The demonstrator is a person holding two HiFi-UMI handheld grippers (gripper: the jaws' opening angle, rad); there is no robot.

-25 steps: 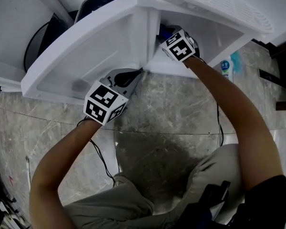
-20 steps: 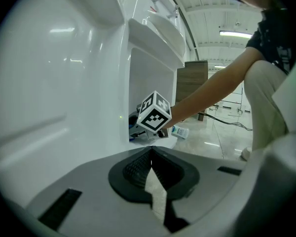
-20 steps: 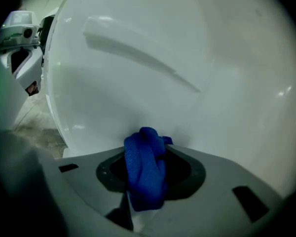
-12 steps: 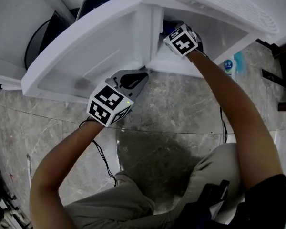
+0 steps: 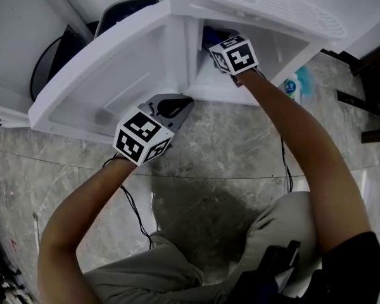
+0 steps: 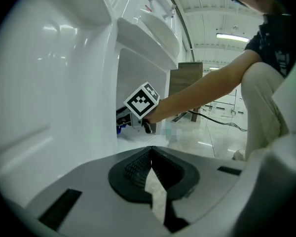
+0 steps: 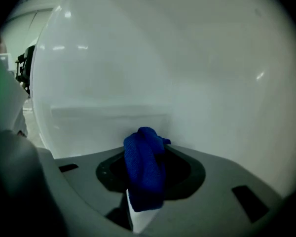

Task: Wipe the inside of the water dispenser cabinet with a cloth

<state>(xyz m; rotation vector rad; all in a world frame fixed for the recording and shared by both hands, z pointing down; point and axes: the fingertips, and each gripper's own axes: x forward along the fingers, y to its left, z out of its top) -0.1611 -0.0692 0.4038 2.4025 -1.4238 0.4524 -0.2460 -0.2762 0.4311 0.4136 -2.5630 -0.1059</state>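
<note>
The white water dispenser cabinet (image 5: 272, 49) stands with its door (image 5: 101, 75) swung out to the left. My right gripper (image 5: 214, 43) reaches inside the cabinet, shut on a bunched blue cloth (image 7: 145, 167). The cloth fills the jaws and faces the white inner wall (image 7: 138, 58); whether it touches the wall I cannot tell. My left gripper (image 5: 182, 104) sits at the door's lower edge near the hinge corner, shut with nothing between its jaws. From the left gripper view, the door's inner face (image 6: 54, 83) is close on the left and the right gripper (image 6: 130, 118) shows in the opening.
A dark bin (image 5: 123, 5) stands behind the door. A small blue and white bottle (image 5: 296, 87) stands on the grey stone floor right of the cabinet. Dark furniture (image 5: 367, 100) is at the far right. Cables (image 5: 136, 214) trail by the person's knees.
My right gripper with the cloth has risen a little inside the cabinet and rolled. The left gripper has stayed by the door's edge, shifting only slightly.
</note>
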